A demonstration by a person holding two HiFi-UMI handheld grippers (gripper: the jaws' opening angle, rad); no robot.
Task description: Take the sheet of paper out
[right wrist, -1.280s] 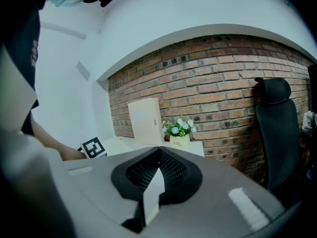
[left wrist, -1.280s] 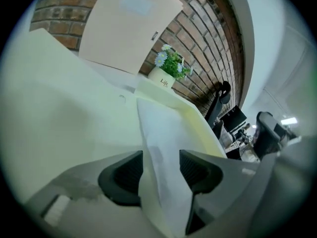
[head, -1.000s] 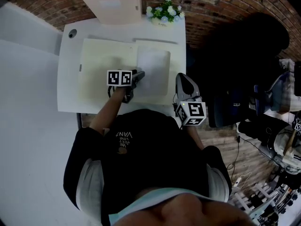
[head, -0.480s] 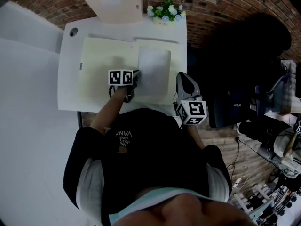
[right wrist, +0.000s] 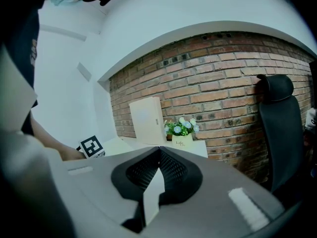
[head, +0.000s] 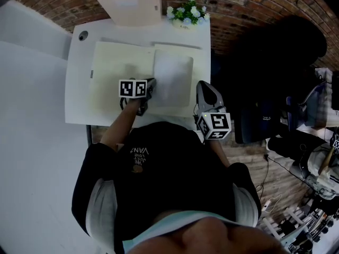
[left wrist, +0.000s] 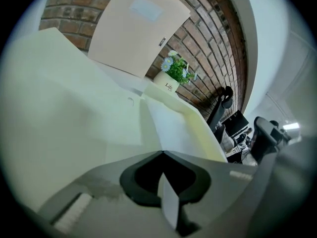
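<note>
Having just closed its jaws on the left edge of the sheet (head: pixel 173 81) lying in the folder (head: pixel 114 75), the left gripper (left wrist: pixel 161 153) should draw it out slowly and flat, while the right gripper (right wrist: pixel 159 148) hangs shut and empty.

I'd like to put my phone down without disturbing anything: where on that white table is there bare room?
The bare strip of table left of the folder, in front of the round hole. The folder and sheet fill the middle; the box and flowers crowd the back.
</note>
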